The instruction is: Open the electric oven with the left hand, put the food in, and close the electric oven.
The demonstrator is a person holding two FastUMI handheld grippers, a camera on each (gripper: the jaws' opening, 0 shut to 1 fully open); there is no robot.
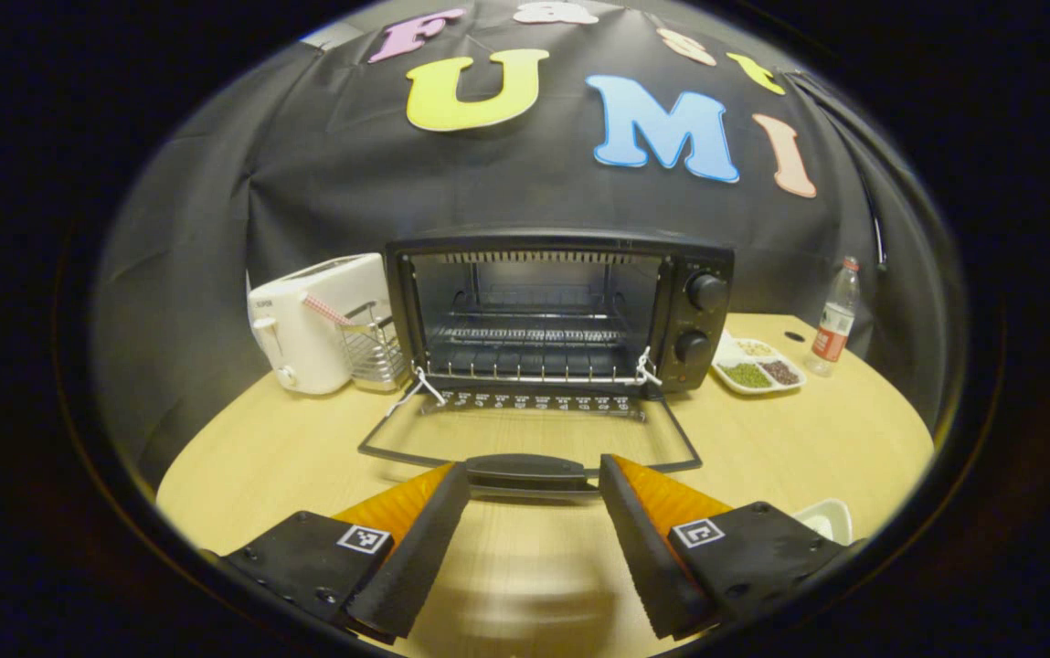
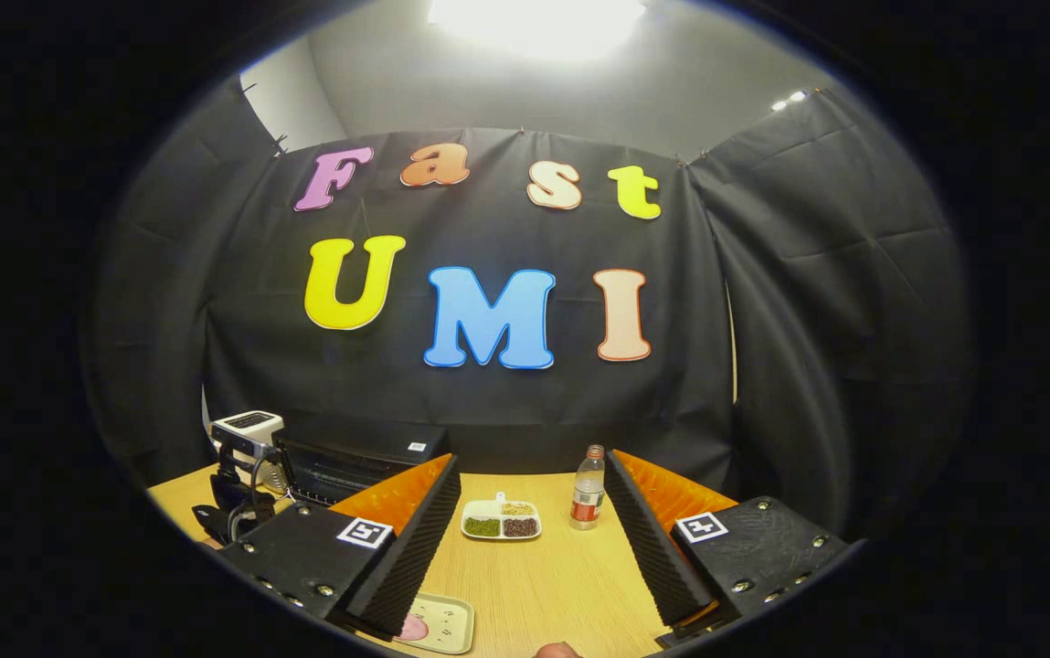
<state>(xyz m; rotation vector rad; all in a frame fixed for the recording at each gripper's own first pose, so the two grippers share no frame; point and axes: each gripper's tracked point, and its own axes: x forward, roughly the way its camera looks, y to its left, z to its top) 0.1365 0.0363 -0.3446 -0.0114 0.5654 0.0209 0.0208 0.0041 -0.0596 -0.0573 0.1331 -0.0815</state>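
Left hand-held gripper [image 1: 534,484]: released, fingers spread wide, poised just before the handle of the electric oven [image 1: 559,311], whose door [image 1: 529,429] lies folded down flat over the wooden surface [image 1: 808,429]. Handle partly masked by both fingers, contact impossible to judge. Oven interior bare racks only. Beside the oven: white toaster [image 1: 314,320], wire rack [image 1: 369,352] half hidden, divided dish of beans [image 1: 758,366], bottle [image 1: 835,320].

Right hand-held gripper [image 2: 534,525]: released, holding nothing, raised above the surface. Small tray with food [image 2: 438,624] below its left finger, cut off by the finger and the edge, contents hard to make out.
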